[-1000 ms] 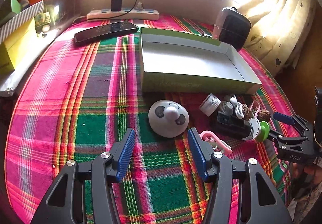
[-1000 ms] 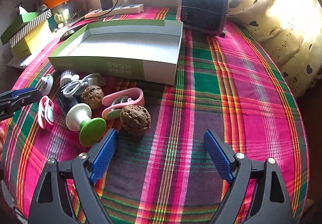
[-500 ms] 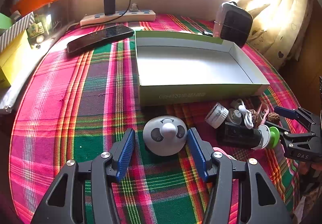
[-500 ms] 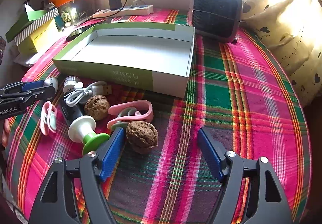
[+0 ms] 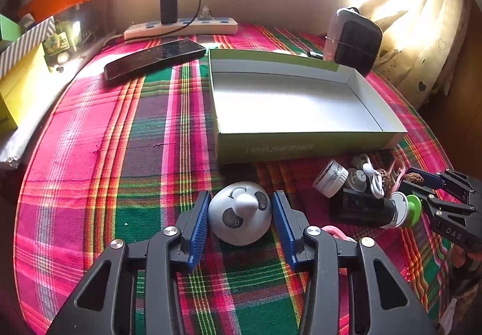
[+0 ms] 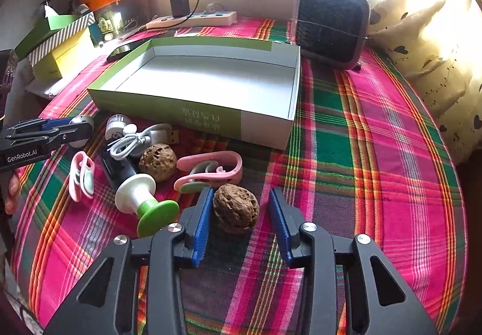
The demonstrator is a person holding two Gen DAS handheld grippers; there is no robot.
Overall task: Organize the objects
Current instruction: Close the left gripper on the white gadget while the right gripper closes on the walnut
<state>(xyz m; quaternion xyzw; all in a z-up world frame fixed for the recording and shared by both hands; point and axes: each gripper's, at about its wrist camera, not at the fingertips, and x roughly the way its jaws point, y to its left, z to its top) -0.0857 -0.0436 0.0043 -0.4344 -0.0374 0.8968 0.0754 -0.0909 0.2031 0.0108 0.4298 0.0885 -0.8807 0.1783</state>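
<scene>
A white panda-face dome point(image 5: 240, 216) sits on the plaid cloth between the blue pads of my left gripper point(image 5: 240, 214); the jaws are narrowed around it and the pads look to touch its sides. A brown walnut point(image 6: 236, 208) lies between the pads of my right gripper point(image 6: 239, 213), which is open, with a gap on the walnut's right side. The empty green-and-white box point(image 5: 301, 142) stands just beyond; it also shows in the right wrist view point(image 6: 265, 130). A second walnut point(image 6: 157, 161), pink clips point(image 6: 211, 169), a white cable point(image 6: 135, 141) and a green-and-white spool point(image 6: 144, 199) lie in a cluster.
A black phone point(image 5: 153, 58) and a power strip point(image 5: 180, 29) lie at the back. A black speaker-like box point(image 6: 331, 25) stands behind the green box. Yellow and striped boxes point(image 6: 57, 46) sit at the left edge. A curtain hangs on the right.
Both grippers moved forward. The left one now straddles the panda dome and has narrowed onto it. The right one shifted so the walnut lies between its pads and its jaws narrowed.
</scene>
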